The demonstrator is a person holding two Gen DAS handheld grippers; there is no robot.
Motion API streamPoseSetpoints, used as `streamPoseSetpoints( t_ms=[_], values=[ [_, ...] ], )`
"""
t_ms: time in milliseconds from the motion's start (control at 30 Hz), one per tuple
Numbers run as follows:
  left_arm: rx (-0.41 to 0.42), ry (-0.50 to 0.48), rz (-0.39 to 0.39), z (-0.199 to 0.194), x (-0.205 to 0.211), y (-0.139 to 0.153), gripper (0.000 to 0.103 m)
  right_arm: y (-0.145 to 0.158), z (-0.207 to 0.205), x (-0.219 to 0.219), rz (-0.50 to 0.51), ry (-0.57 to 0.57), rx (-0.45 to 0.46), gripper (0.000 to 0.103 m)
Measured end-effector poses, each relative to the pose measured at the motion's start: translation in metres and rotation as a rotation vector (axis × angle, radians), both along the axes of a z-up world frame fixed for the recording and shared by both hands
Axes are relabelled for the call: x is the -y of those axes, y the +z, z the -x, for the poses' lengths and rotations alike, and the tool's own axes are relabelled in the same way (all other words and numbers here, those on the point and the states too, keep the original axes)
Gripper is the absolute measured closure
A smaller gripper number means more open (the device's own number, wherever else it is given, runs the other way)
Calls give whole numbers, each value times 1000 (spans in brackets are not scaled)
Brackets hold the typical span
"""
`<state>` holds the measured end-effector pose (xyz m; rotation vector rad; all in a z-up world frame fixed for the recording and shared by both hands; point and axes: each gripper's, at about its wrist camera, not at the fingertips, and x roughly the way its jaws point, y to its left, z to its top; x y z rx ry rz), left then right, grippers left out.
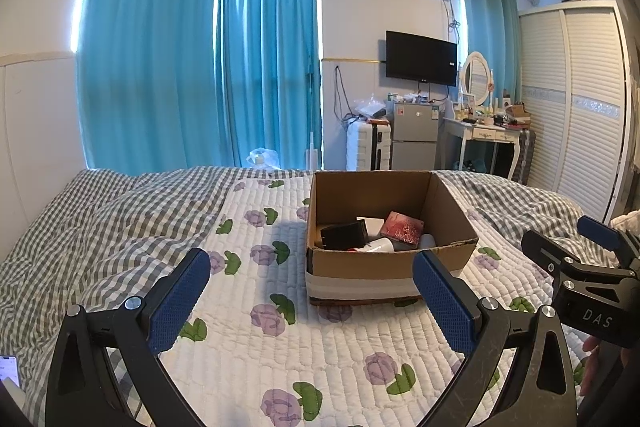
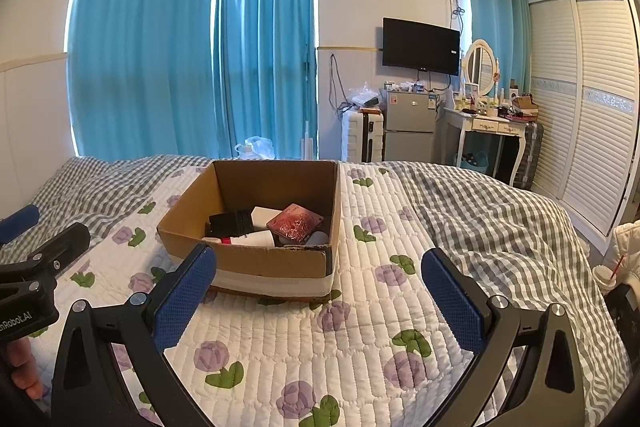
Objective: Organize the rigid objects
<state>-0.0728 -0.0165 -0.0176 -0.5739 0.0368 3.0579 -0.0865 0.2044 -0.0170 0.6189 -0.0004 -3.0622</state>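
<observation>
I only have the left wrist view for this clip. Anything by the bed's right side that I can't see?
Observer: Yes. In the right wrist view a lidded cup with a red straw stands beside the bed at the right edge.
Reviewer: My view shows just one finger of the right gripper. Is it open?
Observer: Open. The right gripper has its blue pads wide apart over the floral quilt, holding nothing.
Reviewer: Any lettering on the left gripper's body?
Observer: The left gripper shows none in your view, but the right wrist view catches part of a white label ending "nRobot.AI" on its side.
</observation>
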Motion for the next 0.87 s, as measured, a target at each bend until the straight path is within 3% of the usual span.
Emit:
streamPoseSetpoints(
  t_ms=[867],
  values=[
    [21,-1,5,2,1,-1,0,-4,5,0,3,-4,25,0]
  ],
)
